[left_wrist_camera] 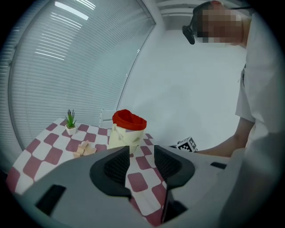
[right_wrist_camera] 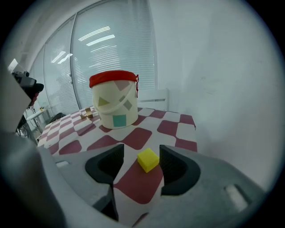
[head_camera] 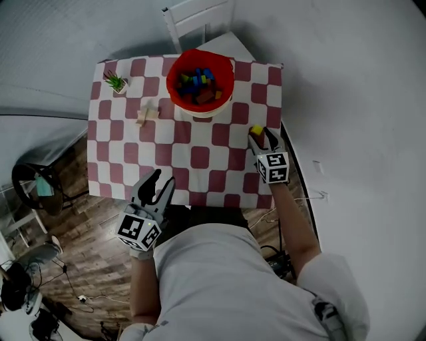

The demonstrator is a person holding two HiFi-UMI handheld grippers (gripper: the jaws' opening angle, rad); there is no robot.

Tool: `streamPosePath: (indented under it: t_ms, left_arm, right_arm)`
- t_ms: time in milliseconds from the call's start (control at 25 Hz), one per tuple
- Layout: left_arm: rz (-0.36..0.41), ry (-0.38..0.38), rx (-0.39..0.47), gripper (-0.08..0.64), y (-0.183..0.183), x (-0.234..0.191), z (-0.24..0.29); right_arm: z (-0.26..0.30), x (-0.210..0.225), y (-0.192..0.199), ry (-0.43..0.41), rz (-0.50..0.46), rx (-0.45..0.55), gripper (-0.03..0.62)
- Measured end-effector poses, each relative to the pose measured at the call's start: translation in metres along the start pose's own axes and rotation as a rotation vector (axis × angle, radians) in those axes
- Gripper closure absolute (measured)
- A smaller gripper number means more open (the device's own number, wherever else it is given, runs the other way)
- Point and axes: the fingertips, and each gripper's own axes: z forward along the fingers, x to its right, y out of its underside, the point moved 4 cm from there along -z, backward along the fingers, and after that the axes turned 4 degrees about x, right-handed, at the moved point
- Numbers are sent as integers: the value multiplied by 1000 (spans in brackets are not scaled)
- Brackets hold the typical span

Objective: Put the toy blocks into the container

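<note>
A cream bucket with a red rim (head_camera: 200,83) stands at the far middle of the checkered table (head_camera: 200,158) and holds several coloured blocks. A small yellow block (right_wrist_camera: 148,159) rests on the cloth near the right edge, between the jaws of my right gripper (right_wrist_camera: 141,152). Those jaws stand apart, the block closer to the right one, with a gap on its left side. In the head view the yellow block (head_camera: 256,130) sits at the right gripper's (head_camera: 262,137) tips. My left gripper (head_camera: 162,182) hovers at the table's front edge, open and empty.
Pale wooden blocks (head_camera: 148,113) lie left of the bucket. A small potted plant (head_camera: 116,82) stands at the far left corner. A white chair (head_camera: 200,20) is behind the table. To the left, on the wooden floor, are a dark stool (head_camera: 40,186) and cables.
</note>
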Motion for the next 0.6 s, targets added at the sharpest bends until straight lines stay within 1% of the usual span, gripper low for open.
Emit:
streamPosePath:
  t_ms: [80,360,480,600]
  left_arm:
    - [-13,-27,-1,407,6,2,-2]
    - [-43,-78,-3,407,20,14,-7]
    - [-50,-95,-5,407,22,14,-11]
    - [-60,-108,11,407,24,14,-16]
  right_arm:
    - [7,5,6,-4,0,-15,359]
    - [24,13,25,-19,13,-48,359]
    - [28,14,28,1,-6,-57,361]
    - [28,16,29,24,-18,-53,384]
